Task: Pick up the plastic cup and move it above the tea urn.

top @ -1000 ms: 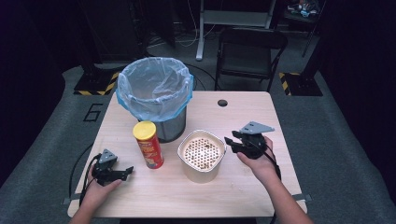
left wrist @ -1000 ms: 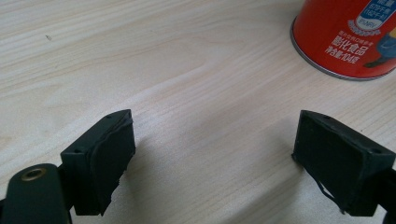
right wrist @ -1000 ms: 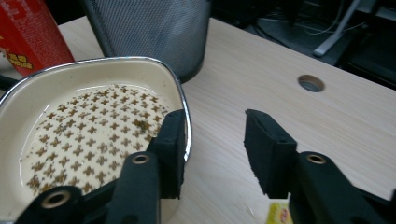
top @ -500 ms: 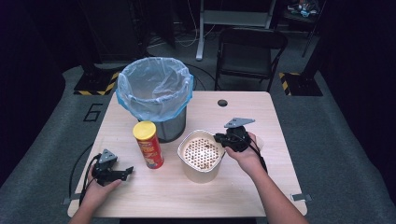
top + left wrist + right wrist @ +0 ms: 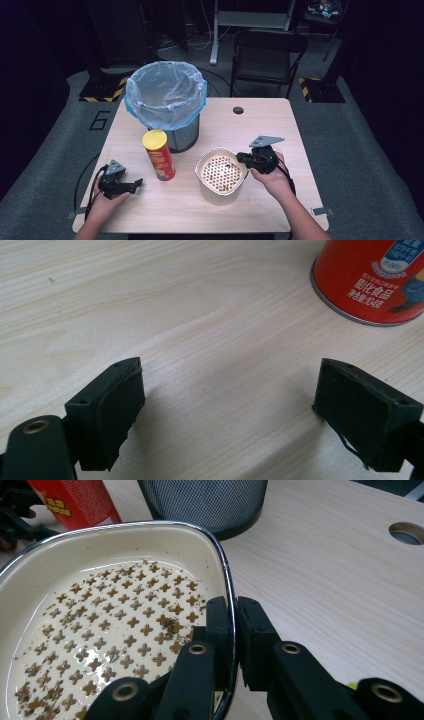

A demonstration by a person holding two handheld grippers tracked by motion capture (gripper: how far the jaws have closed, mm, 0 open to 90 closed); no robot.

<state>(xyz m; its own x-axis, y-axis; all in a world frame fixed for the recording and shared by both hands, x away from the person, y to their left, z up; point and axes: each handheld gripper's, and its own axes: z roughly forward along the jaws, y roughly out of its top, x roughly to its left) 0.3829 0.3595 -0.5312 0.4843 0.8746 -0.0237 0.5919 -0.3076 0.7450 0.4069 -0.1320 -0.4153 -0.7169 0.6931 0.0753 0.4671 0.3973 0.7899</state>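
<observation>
Here, right gripper (image 5: 233, 630) fingers grasping cream basket (image 5: 220, 175) rim, left gripper (image 5: 230, 410) fingers released beside Chinese-lettered red can (image 5: 372, 277).

Your left gripper (image 5: 227, 405) sits low over the pale wood tabletop (image 5: 165, 305), jaws spread wide with bare wood between them. Red can (image 5: 372, 277) stands ahead, toward the top right corner, well apart from both jaws.

Cream basket (image 5: 220, 175) with brown crosses, red yellow-lidded can (image 5: 159, 155), blue-bagged bin (image 5: 165, 102)
</observation>
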